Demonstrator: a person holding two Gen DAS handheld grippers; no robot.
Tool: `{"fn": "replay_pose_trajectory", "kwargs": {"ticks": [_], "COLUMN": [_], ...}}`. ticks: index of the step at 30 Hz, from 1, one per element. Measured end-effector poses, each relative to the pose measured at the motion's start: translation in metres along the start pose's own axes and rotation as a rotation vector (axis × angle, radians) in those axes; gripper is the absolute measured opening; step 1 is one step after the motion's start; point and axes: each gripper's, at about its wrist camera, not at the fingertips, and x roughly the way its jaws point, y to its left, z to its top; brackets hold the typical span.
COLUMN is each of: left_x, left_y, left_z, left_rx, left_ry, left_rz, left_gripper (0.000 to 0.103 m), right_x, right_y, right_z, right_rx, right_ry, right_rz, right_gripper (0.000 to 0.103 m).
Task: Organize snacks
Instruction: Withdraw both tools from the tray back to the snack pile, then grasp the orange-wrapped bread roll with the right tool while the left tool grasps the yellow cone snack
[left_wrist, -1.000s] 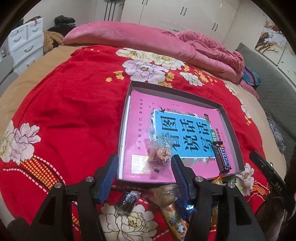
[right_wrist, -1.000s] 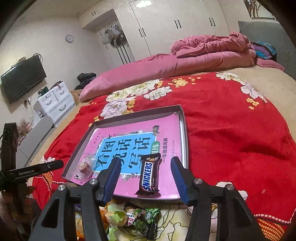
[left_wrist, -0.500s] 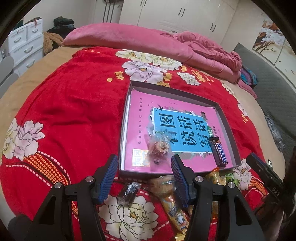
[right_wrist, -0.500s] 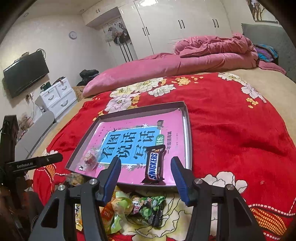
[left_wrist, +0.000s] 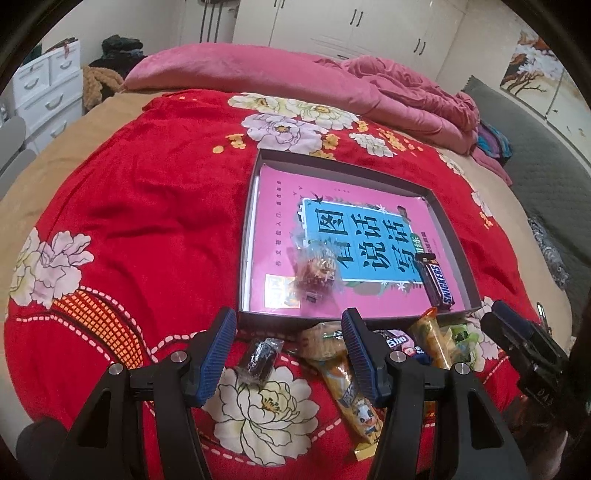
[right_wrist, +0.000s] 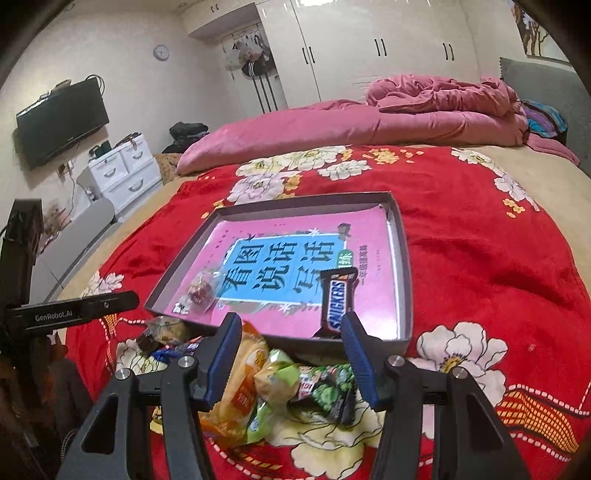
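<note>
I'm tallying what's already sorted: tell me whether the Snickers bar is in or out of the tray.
In. The Snickers bar lies flat on the pink book cover inside the grey tray, by its near edge.

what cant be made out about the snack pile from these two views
- Left wrist view: the right finger covers part of the orange cone snack and most of a blue packet.
- Right wrist view: the left finger hides part of the orange packet.
- Both views: the clear-wrapped candy in the tray is too blurred to identify.
</note>
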Motion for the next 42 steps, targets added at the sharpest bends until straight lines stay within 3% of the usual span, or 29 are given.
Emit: {"fn": "replay_pose_trajectory", "kwargs": {"ticks": [22,37,42], "left_x": [0.003,0.016,0.023], "left_y": [-0.020,-0.036,-0.034], "left_z": [-0.042,-0.062,-0.064], "left_rx": [0.059,0.096,0.081], "left_ry": [0.086,0.145,0.166], "left_rz": [-0.019,-0.032,-0.041], "left_gripper": [0.061,0.061,0.061], "right_x": [-0.005,0.013,0.017], "right_y": [0.055,0.046,0.042], "right_z": [-0.030,-0.041,-0.041], "right_rx": [-0.124,-0.102,-0.081], "right_ry": [0.068,0.145,0.154], "right_rz": [0.060,0.046,0.051], "right_gripper": [0.055,0.029,0.027]}}
